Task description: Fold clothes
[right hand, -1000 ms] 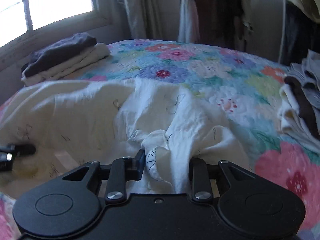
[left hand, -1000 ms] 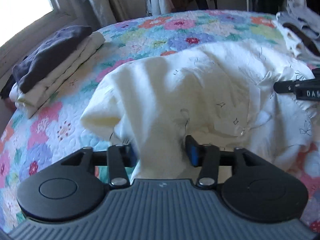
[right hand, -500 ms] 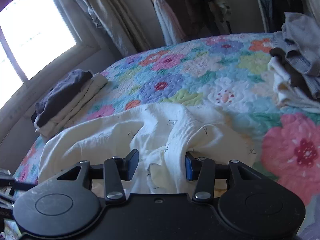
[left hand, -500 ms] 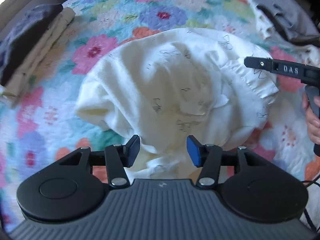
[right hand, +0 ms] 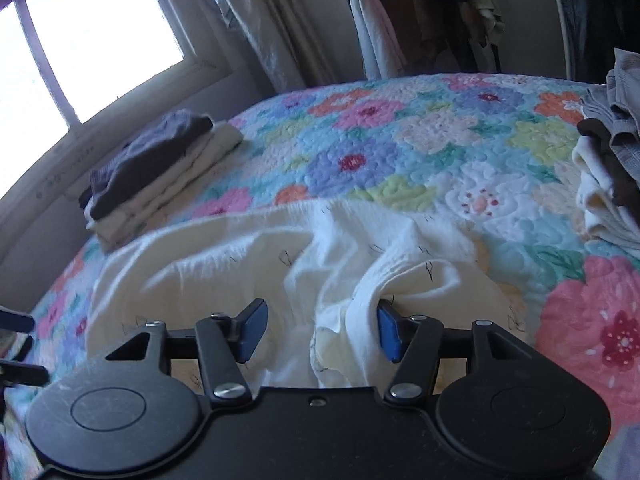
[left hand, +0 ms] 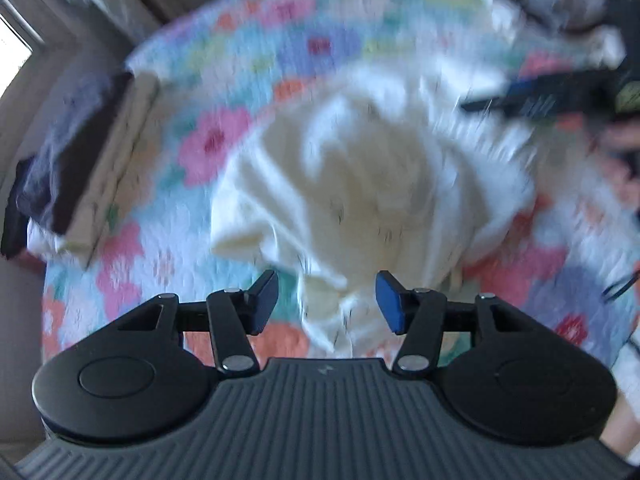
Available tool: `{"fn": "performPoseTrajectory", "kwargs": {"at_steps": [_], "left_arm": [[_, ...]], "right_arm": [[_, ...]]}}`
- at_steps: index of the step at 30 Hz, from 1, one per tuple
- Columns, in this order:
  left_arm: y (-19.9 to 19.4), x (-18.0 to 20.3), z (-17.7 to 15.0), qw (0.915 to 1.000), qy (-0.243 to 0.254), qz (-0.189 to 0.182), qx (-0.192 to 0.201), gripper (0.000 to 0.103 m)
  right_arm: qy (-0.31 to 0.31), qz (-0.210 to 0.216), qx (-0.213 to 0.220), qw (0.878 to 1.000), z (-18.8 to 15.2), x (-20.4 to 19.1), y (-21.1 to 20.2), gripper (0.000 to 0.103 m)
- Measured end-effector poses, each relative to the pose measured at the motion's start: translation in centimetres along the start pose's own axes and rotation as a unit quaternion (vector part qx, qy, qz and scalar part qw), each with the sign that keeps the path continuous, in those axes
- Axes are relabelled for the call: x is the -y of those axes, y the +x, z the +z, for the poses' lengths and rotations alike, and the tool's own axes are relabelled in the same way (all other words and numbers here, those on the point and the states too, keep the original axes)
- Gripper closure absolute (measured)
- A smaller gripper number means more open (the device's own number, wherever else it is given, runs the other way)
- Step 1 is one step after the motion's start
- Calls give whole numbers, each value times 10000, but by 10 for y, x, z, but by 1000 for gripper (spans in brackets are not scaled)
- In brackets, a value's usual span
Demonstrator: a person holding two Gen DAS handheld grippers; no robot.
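A cream garment with small dark prints (left hand: pixel 372 184) lies crumpled on the floral quilt (left hand: pixel 200 144); the left wrist view is blurred. My left gripper (left hand: pixel 326 306) is open above the garment's near edge, holding nothing. In the right wrist view the garment (right hand: pixel 248 256) spreads across the quilt (right hand: pixel 400 128). My right gripper (right hand: pixel 320 330) is open, with a fold of the cloth lying between its jaws and against the right pad (right hand: pixel 387 330). The right gripper also shows blurred in the left wrist view (left hand: pixel 552 96).
A folded stack, dark garment on top of cream ones (right hand: pixel 156 168), sits at the bed's left by the window (right hand: pixel 80 48). A loose pile of grey, brown and cream clothes (right hand: pixel 608 152) lies at the right. Hanging clothes (right hand: pixel 420 20) are behind the bed.
Both grippers opened and let go of the cream garment, which dropped onto the quilt. The left gripper has lifted and is moving fast, so its view is blurred.
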State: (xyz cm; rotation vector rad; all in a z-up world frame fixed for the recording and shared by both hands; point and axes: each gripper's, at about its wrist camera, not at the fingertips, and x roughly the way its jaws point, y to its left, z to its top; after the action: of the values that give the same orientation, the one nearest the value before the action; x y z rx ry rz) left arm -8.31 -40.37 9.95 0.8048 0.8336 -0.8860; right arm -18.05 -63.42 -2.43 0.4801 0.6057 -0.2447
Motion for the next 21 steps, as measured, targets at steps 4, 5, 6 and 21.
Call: {"fn": "performPoseTrajectory", "kwargs": {"at_steps": [4, 5, 6, 21], "left_arm": [[-25, -15, 11, 9992, -65, 61, 386, 50], [-30, -19, 16, 9991, -45, 143, 408, 50], [-34, -23, 22, 9988, -10, 255, 418, 50], [-173, -31, 139, 9882, 982, 1047, 536, 49]], "right_arm": [[-200, -66, -152, 9997, -7, -2, 3, 40], [-205, -120, -163, 9996, -8, -1, 4, 40], [-156, -137, -164, 9997, -8, 1, 5, 40], [201, 748, -891, 9930, -28, 45, 6, 40]]}}
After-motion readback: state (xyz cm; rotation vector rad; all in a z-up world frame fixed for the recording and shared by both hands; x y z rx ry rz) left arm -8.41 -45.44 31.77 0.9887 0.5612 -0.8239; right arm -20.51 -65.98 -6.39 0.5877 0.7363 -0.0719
